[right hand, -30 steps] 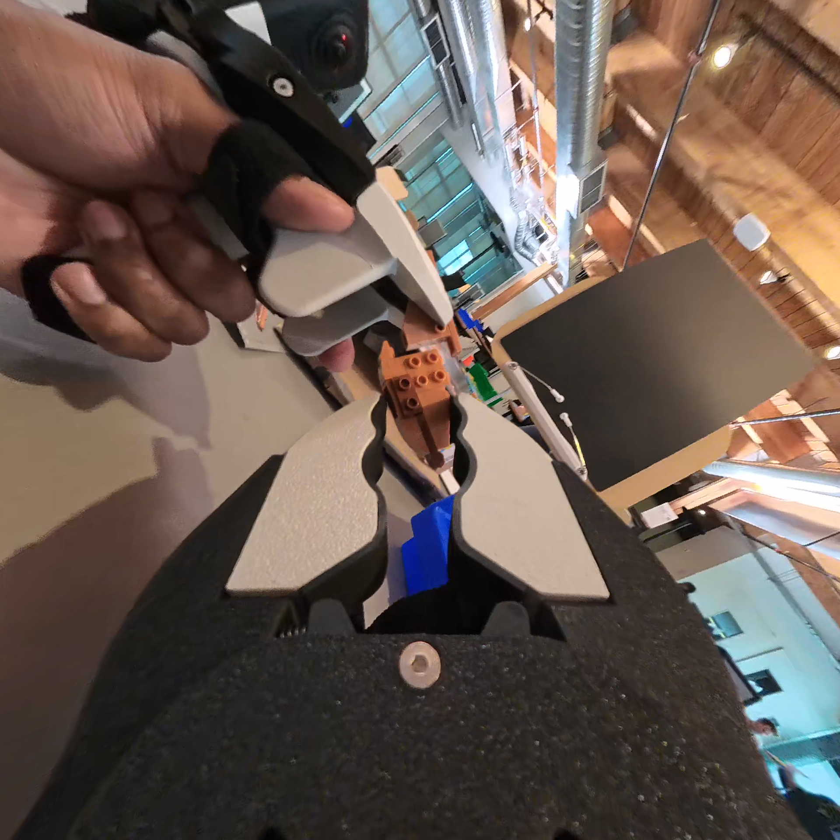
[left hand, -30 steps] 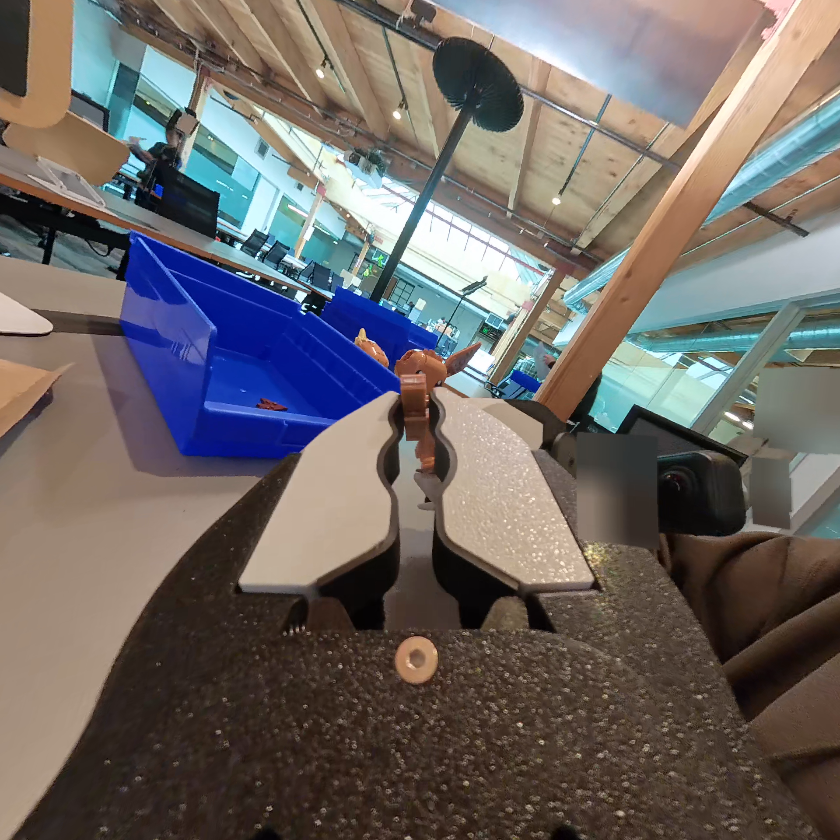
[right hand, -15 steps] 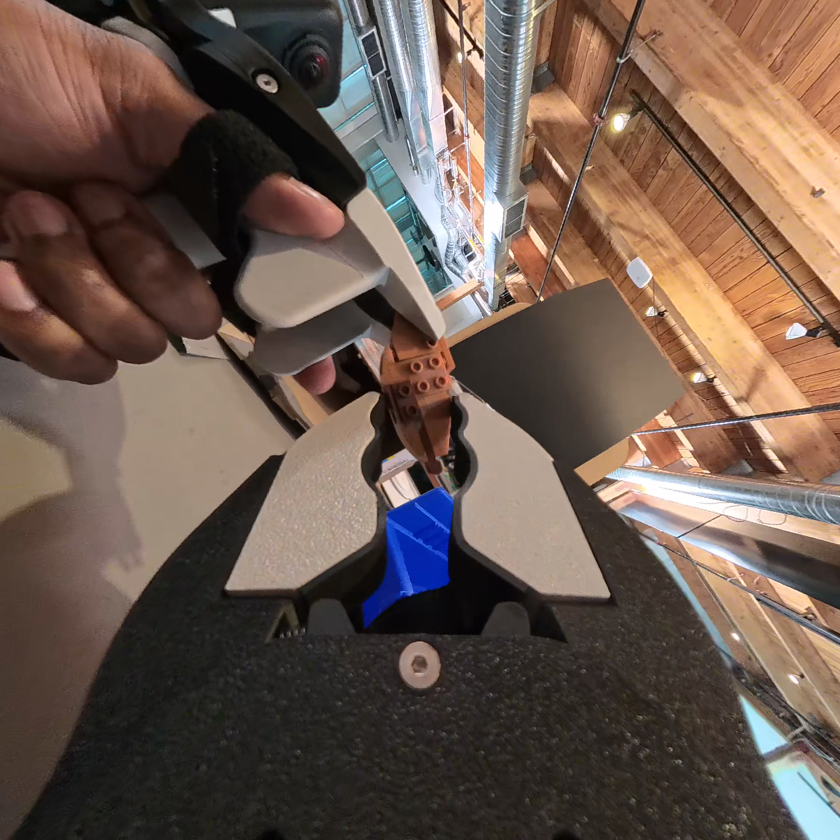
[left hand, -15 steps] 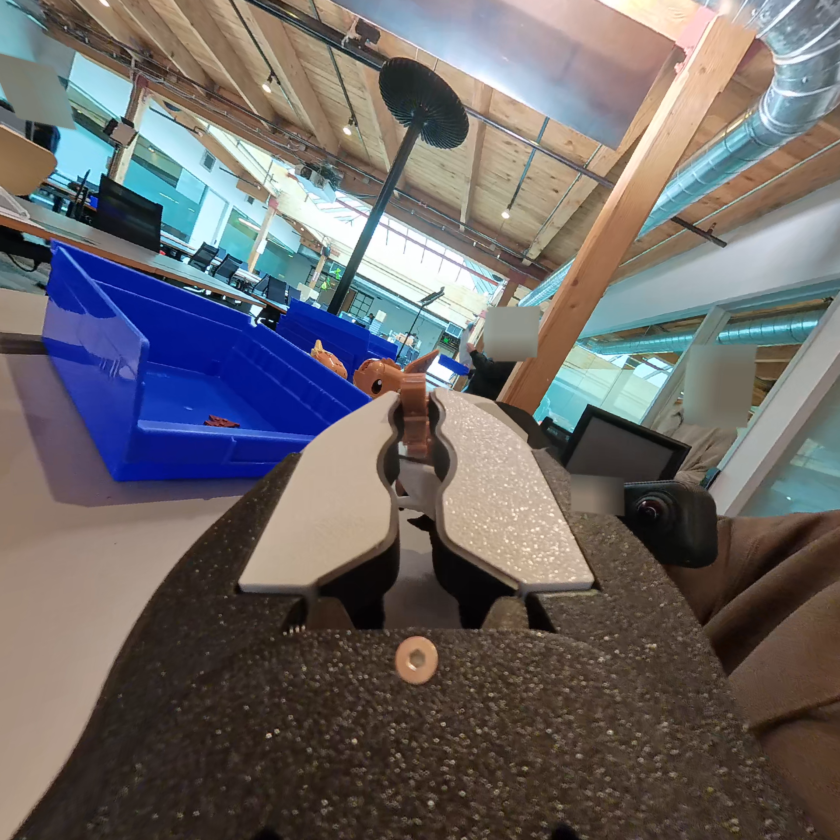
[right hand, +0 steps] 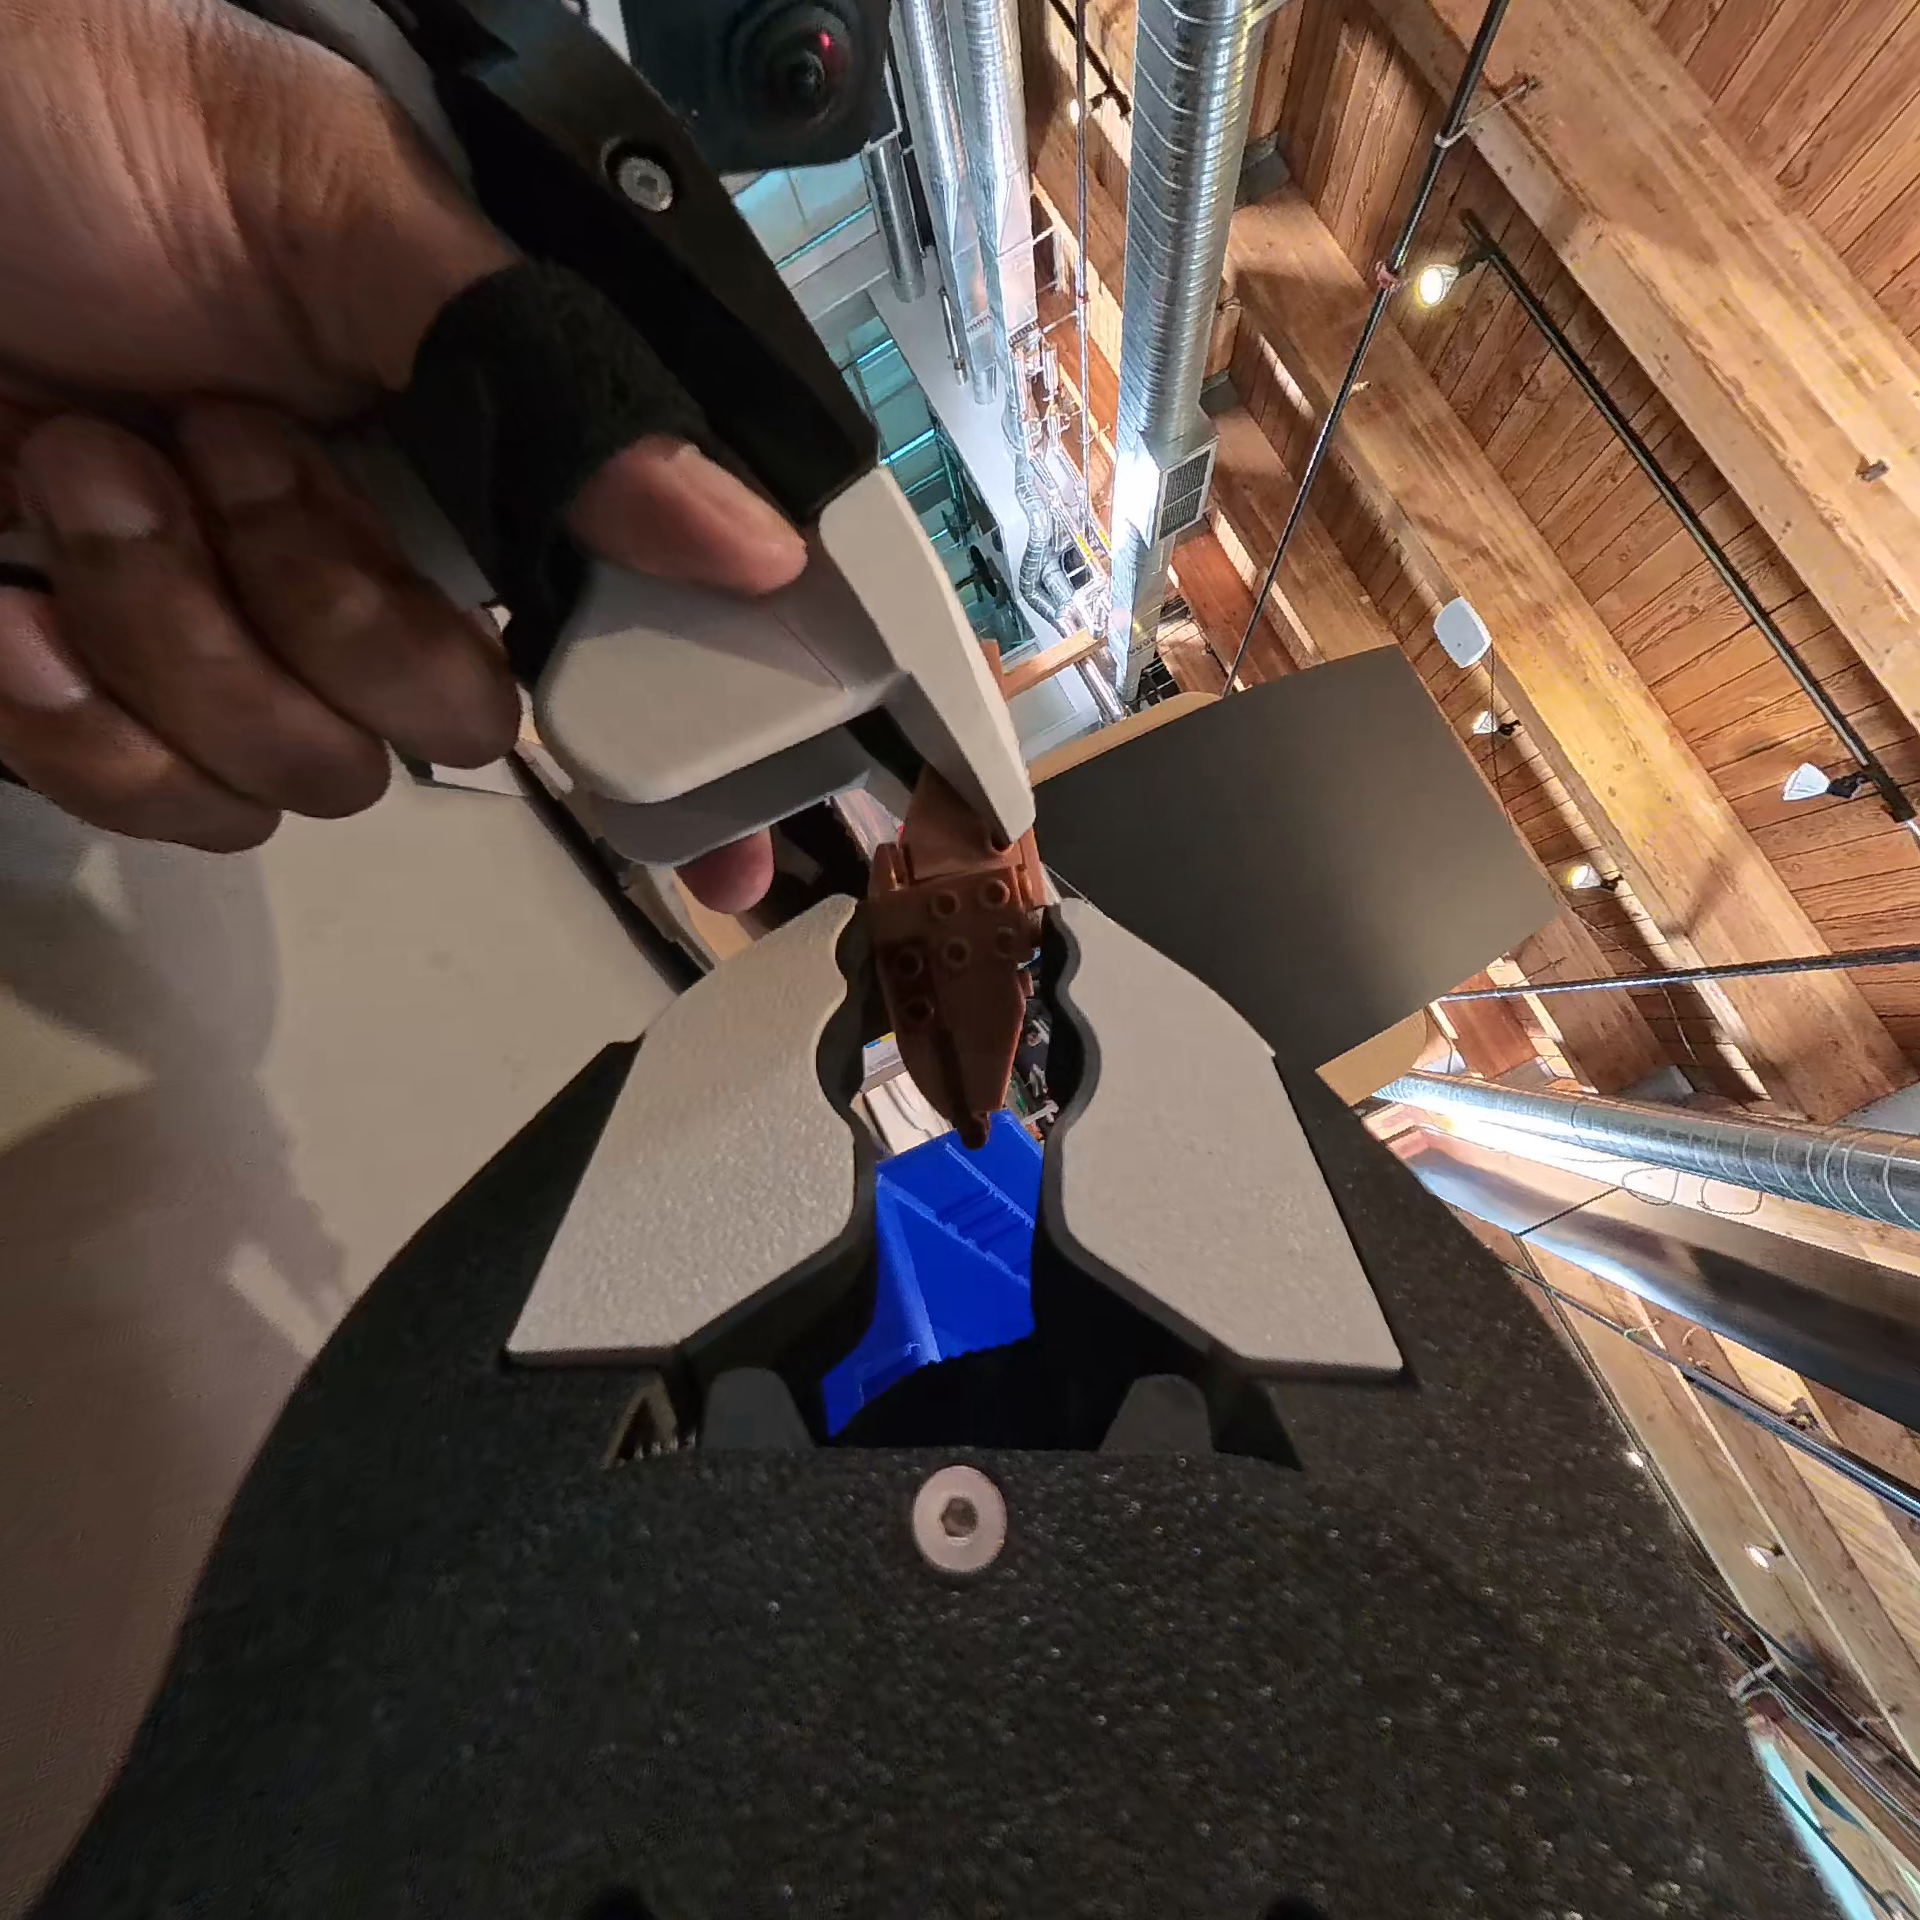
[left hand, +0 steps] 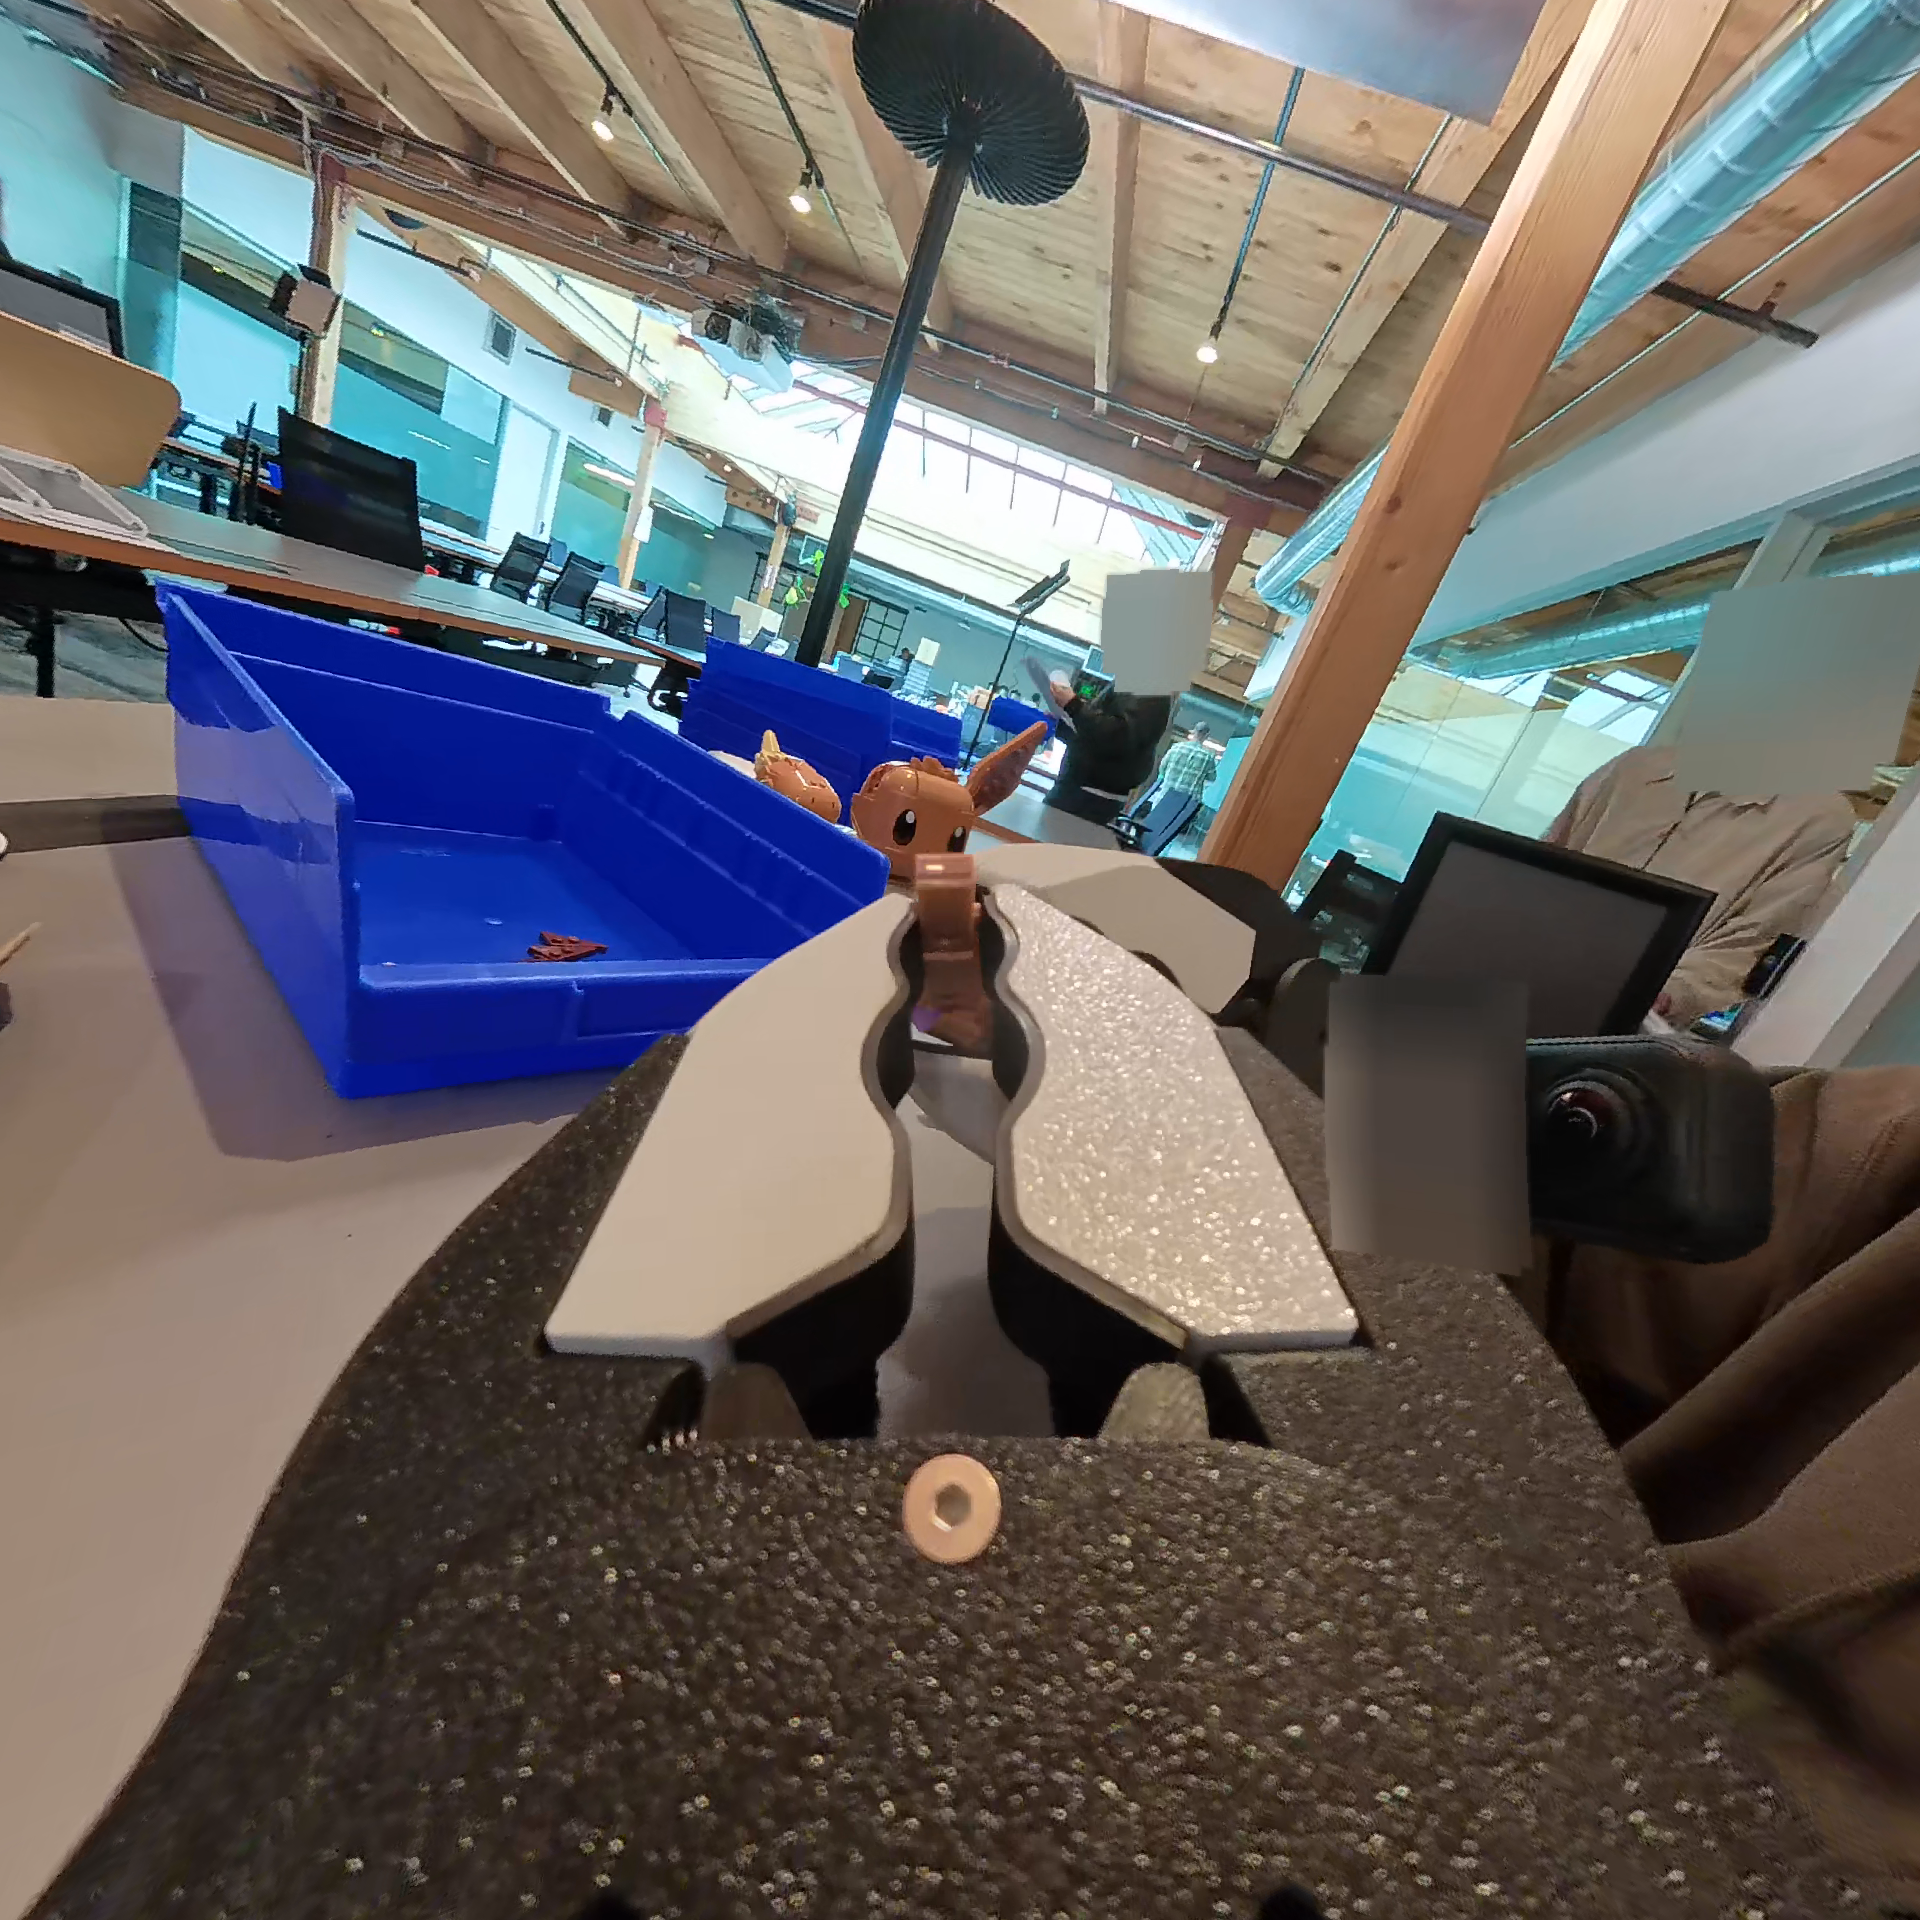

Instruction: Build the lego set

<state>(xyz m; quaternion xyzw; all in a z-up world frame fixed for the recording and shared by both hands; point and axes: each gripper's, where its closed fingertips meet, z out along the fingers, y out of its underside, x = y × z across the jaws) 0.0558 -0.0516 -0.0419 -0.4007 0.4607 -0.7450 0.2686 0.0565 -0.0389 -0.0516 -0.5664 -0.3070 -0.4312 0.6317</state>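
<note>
My left gripper (left hand: 948, 914) is shut on a small brown brick-built piece (left hand: 948, 966) and holds it above the grey table (left hand: 156, 1195). In the right wrist view a hand (right hand: 208, 520) holds the left gripper (right hand: 997, 821), which pinches the top of the same studded, pointed brown piece (right hand: 956, 987). My right gripper (right hand: 951, 935) is open. The piece hangs between its fingers (right hand: 727, 1091), and the pads stand slightly off it. The right gripper's fingers (left hand: 1132, 914) show just behind the piece in the left wrist view.
A blue bin (left hand: 260, 810) stands on the table to the left, with a small dark red part (left hand: 566, 948) inside. A brown brick-built animal head (left hand: 914, 816) and another brown part (left hand: 795, 779) sit behind it. A second blue bin (left hand: 790, 707) stands farther back. People and a monitor (left hand: 1538, 935) are on the right. Less than 4 cm separates the two grippers' tips.
My right gripper's jaws have widened a little and come off the brown piece they were gripping. The left gripper stays shut on it. Both views have shifted slightly.
</note>
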